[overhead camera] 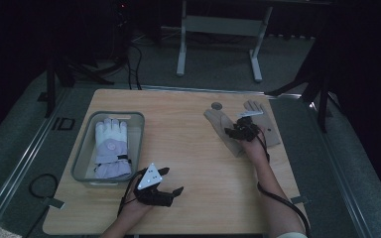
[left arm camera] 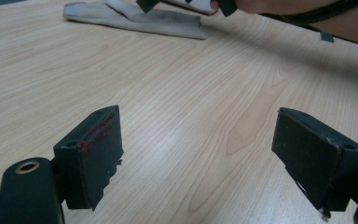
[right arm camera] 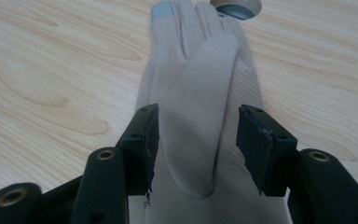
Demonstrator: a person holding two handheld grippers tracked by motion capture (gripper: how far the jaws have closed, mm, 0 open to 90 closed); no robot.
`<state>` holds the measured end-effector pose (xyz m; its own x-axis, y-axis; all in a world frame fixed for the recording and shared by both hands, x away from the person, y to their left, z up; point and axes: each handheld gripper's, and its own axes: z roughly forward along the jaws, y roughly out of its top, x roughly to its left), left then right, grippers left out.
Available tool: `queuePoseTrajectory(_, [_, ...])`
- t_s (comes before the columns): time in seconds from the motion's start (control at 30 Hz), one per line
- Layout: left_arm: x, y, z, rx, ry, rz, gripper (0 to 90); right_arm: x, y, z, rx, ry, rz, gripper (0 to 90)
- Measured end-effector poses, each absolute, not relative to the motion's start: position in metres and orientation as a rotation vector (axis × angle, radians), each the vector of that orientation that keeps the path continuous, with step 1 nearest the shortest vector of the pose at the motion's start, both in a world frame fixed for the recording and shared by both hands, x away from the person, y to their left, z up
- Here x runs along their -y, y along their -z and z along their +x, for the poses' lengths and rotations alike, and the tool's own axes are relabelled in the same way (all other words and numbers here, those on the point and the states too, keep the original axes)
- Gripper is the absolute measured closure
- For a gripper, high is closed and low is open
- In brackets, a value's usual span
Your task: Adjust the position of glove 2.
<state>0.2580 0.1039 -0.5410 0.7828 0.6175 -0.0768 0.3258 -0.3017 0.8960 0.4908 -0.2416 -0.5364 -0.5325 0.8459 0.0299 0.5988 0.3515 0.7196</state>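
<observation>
Nearest you, your left gripper [overhead camera: 171, 184] hovers over bare wood at the front of the table [overhead camera: 193, 163], just right of the clear bin [overhead camera: 82, 153]. Its jaws stand wide apart with nothing between them; in the left gripper view you see only wood grain in the gap, and neither pad touches anything.

Farther out and to the right, your right gripper [right arm camera: 198, 140] sits low over the tan glove [right arm camera: 193, 93]. Its jaws are parted part-way, one on each side of the glove's thumb, and the pads stand clear of the cloth on both flanks, so nothing is clamped. Whether the pad tips rest on the fabric beneath them, you cannot tell.

The tan glove lies flat on the far right part of the table. In the right gripper view its long axis runs straight away from your jaws, cuff end nearest you, fingers pointing away, one fingertip patched pale blue. In the high view that axis slants, fingers toward the far left.

A second tan glove [overhead camera: 263, 121] lies just right of it, fingers toward the far edge. Beyond the fingertips sits a small round disc [overhead camera: 216, 105].

In the bin at the left lies a white and lilac glove [overhead camera: 110, 148], fingers pointing away from you.
</observation>
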Motion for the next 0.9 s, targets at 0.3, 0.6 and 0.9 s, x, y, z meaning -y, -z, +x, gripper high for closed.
queuePoseTrajectory(0.3, [-0.100, 0.543, 0.258, -0.716, -0.332, 1.912, 16.0, 0.233, 0.549, 0.490, -2.304, -0.868, 1.238, 51.1])
queuePoseTrajectory(0.6, [-0.101, 0.545, 0.259, -0.723, -0.334, 1.912, 16.0, 0.220, 0.529, 0.483, -2.224, -0.888, 1.392, 83.5])
queuePoseTrajectory(0.9, [-0.101, 0.544, 0.259, -0.724, -0.343, 1.905, 16.0, 0.208, 0.498, 0.451, -2.121, -1.022, 1.471, 83.6])
